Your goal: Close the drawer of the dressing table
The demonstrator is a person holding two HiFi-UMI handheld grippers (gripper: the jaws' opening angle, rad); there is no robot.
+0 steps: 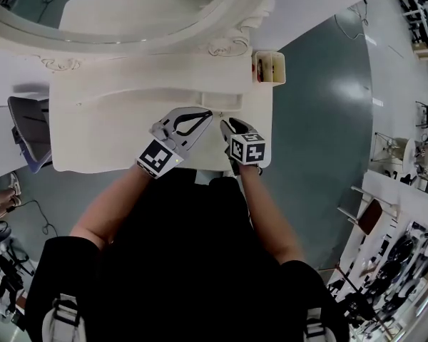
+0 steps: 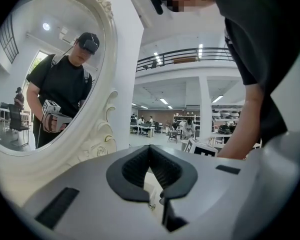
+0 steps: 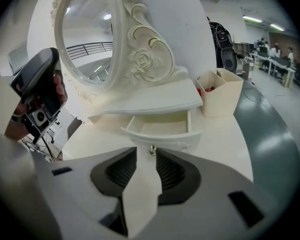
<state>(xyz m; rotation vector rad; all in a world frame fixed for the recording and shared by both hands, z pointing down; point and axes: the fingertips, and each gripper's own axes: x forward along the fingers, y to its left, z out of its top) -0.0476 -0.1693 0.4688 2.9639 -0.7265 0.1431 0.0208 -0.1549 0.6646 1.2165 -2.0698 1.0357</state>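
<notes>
Open drawer; cream box with reddish item inside.

Small drawer of the white dressing table, standing partly open.

The drawer is shallow and cream-white. Its curved front carries one small metal knob at the middle. It is pulled part-way out from under the raised shelf at the back of the dressing table. It sits level, and its front juts out over the flat tabletop. In the head view it lies right of the table's centre. The table is white with rounded corners. An oval mirror stands upright at its back in a carved frame of scrolls and a rose.
</notes>
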